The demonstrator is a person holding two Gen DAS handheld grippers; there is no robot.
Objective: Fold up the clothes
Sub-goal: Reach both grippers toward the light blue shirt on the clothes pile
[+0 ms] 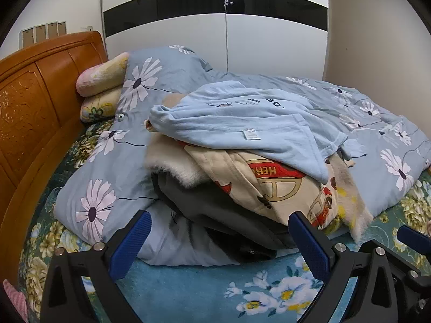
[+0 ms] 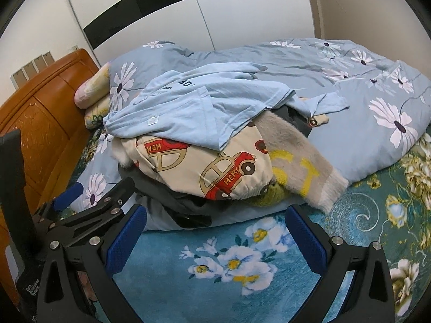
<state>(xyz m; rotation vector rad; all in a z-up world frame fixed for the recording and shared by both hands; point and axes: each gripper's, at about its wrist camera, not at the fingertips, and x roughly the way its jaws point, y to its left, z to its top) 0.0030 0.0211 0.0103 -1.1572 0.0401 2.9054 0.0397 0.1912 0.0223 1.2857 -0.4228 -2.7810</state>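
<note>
1. Left wrist view: pile of unfolded clothes (image 1: 242,177) sits on the bed, on the edge of the blue floral duvet (image 1: 107,167) and the teal floral sheet (image 1: 188,290). Nothing folded yet, so my read is the job is at its start.
2. Top layer is the light blue T-shirt (image 1: 242,118), lying crumpled over the cream car-print garment (image 1: 272,188). Below those: a fuzzy beige knit (image 2: 299,158) and a dark grey piece (image 1: 215,210).
3. Step in hand, as I judge it: pick the T-shirt first. It is on top and free.
4. Grab at hem or shoulder seam, single layer only. Lift clear of the car print before spreading it on the bare sheet in front.
5. Risk: pinching two garments and dragging the pile.
6. Left gripper (image 1: 218,242): jaws spread fully wide, empty, short of the pile, touching nothing.
7. Right gripper (image 2: 215,239): same, released, over bare sheet, just beside the left one.
</note>
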